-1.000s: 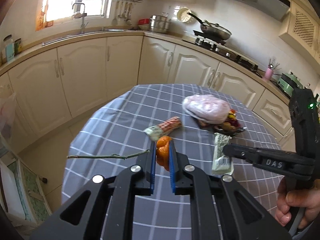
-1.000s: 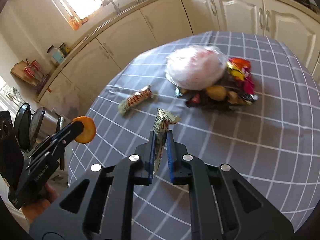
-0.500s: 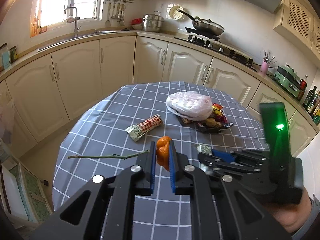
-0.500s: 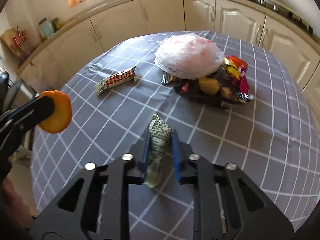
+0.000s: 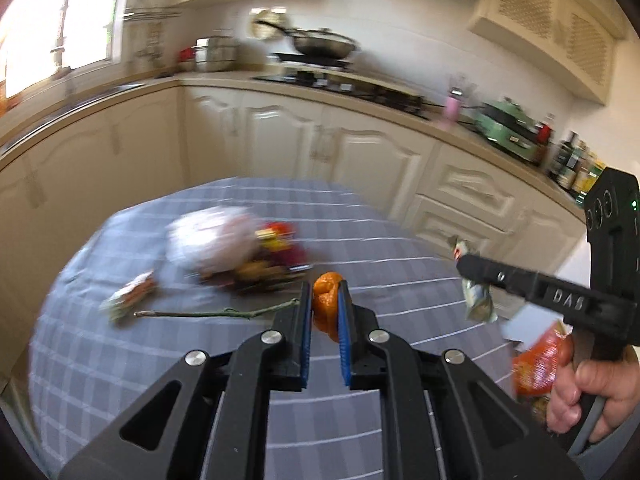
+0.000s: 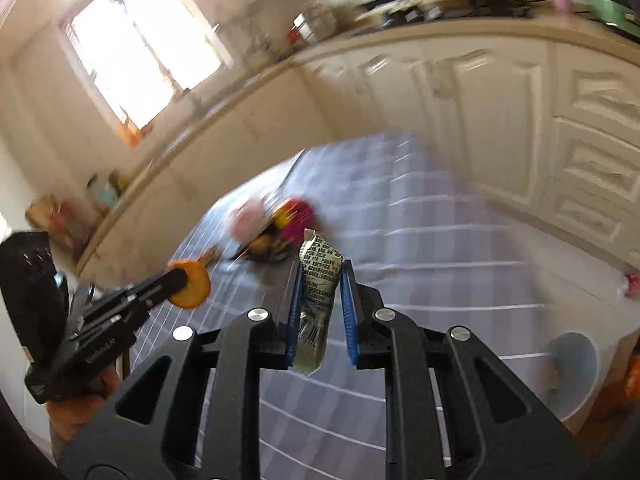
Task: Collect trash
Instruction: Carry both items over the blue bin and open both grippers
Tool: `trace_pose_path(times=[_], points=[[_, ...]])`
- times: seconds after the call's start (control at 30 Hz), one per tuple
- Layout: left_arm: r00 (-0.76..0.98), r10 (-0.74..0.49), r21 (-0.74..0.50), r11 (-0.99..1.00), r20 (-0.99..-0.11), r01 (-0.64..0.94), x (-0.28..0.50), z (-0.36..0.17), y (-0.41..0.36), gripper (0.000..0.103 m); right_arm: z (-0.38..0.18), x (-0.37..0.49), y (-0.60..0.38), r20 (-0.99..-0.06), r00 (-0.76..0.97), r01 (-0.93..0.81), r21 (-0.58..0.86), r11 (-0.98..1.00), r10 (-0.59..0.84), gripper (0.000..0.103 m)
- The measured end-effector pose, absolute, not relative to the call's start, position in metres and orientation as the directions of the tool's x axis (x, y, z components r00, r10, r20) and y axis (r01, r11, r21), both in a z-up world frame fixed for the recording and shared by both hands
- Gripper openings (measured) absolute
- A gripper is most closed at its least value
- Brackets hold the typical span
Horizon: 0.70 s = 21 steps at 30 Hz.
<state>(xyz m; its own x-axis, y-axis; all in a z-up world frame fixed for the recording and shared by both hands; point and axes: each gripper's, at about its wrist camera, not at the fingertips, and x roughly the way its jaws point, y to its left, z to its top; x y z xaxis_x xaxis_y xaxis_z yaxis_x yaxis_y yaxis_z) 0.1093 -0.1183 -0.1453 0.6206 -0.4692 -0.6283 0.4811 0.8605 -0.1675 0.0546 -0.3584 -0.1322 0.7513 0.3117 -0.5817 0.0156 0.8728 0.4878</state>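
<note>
Left wrist view: left gripper (image 5: 324, 298) pinched on an orange peel (image 5: 326, 300), held above the grey checked tablecloth (image 5: 160, 360).
Right wrist view: right gripper (image 6: 320, 292) clamped on a crumpled printed wrapper (image 6: 318, 280); the wrapper's lower end hangs below the blue pads (image 6: 349, 308).
Right gripper, seen from the left: off the table's right edge, the wrapper dangling from its tip; a hand (image 5: 588, 384) grips its handle.
Table, remaining items: thin green stem (image 5: 216, 313) lying flat; snack wrapper (image 5: 128, 296) at its left end; white plastic bag (image 5: 212, 240) touching a heap of colourful packets (image 5: 272, 256).
Floor, right wrist view: pale blue bin (image 6: 572, 368) beside the table, contents unclear.
Image quality: background blurred.
</note>
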Motion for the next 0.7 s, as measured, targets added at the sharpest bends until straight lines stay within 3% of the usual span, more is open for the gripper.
trace_pose_path(times=[0.27, 0.47, 0.7], points=[[0.479, -0.614, -0.138, 0.693, -0.627, 0.708, 0.079, -0.135, -0.259, 0.011, -0.146, -0.018, -0.501, -0.570, 0.815, 0.270, 0.537, 0.799, 0.108, 0.019], [0.342, -0.670, -0.114, 0.539, -0.659, 0.835, 0.045, -0.150, -0.364, 0.011, -0.191, -0.076, -0.583, -0.637, 0.770, 0.465, 0.543, 0.699, -0.017, 0.019], [0.192, -0.643, -0.152, 0.440, -0.741, 0.885, 0.028, -0.196, -0.465, 0.011, -0.259, -0.108, -0.639, -0.734, 0.679, 0.604, 0.537, 0.589, -0.027, 0.019]])
